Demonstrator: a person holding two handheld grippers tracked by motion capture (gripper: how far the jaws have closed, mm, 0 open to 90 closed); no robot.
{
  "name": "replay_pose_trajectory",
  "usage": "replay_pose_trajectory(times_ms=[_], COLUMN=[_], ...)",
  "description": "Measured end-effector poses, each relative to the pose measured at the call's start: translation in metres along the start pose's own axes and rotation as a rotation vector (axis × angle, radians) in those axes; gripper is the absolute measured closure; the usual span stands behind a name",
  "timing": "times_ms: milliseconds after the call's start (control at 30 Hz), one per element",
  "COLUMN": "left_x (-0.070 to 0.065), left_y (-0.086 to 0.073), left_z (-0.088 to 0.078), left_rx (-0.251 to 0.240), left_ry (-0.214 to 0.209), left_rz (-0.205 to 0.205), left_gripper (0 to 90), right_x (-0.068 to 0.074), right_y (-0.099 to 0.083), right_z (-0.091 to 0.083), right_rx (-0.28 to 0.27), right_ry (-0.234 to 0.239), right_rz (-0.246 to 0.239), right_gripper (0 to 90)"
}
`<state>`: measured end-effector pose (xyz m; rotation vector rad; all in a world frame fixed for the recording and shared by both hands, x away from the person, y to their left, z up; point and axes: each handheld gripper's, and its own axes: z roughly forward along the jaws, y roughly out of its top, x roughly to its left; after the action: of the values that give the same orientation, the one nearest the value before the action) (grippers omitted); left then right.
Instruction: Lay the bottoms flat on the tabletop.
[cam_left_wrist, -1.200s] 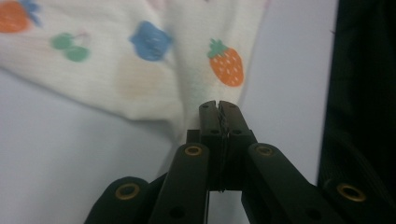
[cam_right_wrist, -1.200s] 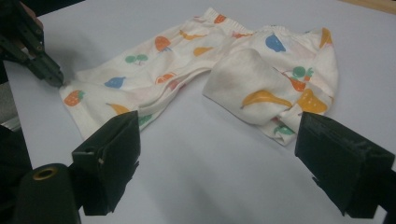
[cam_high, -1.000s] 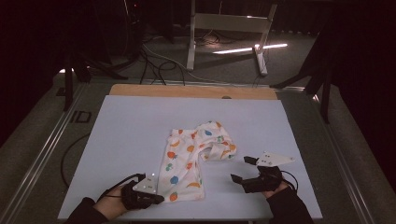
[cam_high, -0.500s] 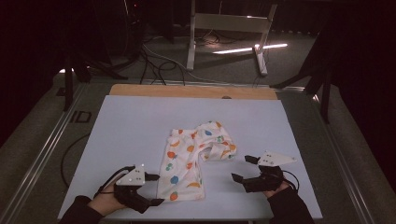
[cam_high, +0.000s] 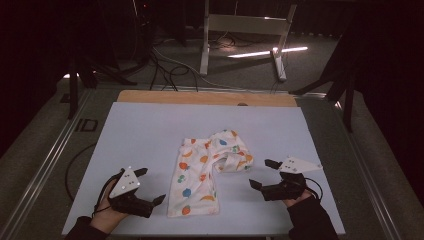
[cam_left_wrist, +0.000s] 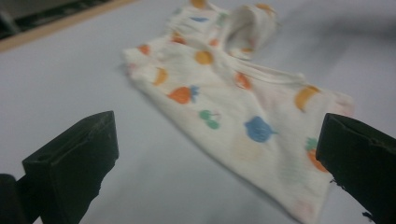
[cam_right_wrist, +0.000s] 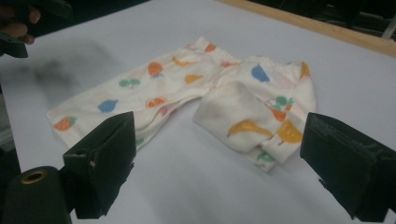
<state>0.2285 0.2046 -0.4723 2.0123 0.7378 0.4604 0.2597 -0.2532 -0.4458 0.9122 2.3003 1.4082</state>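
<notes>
Left gripper (cam_high: 150, 186): jaws just opened wide, nothing between them; just left of the trousers' near leg.
Trousers (cam_high: 200, 175): flat on the white table (cam_high: 140, 130), between both grippers.
Right gripper (cam_high: 264, 173): jaws wide apart, empty; just right of the folded leg.

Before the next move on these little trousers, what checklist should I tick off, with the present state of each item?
1. Left gripper free of cloth: ok, its jaws have just been opening and nothing sits between them.
2. Right gripper open and empty: ok.
3. Trousers fully on the table: ok.
4. Long leg lying flat: ok.
5. Short leg laid out straight: not ok, it is folded back on itself.
6. Waistband smooth: cannot tell.
</notes>
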Motion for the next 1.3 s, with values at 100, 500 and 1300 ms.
replay_pose_trajectory(times_ms=[100, 500, 1300], left_x=[0.000, -0.004, -0.004], left_y=[-0.002, -0.013, -0.016], left_z=[-0.003, 0.004, 0.008], left_rx=[-0.004, 0.000, 0.008], left_ry=[0.059, 0.043, 0.023], left_rz=[-0.005, -0.020, 0.007], left_gripper=[0.2, 0.2, 0.2], right_x=[-0.002, -0.006, -0.039], right_y=[0.003, -0.005, -0.033], right_z=[0.002, 0.047, 0.084], right_rx=[0.007, 0.069, 0.270], right_ry=[0.003, 0.046, -0.093], right_rz=[0.002, -0.004, -0.117], right_gripper=[11.7, 25.6, 89.7])
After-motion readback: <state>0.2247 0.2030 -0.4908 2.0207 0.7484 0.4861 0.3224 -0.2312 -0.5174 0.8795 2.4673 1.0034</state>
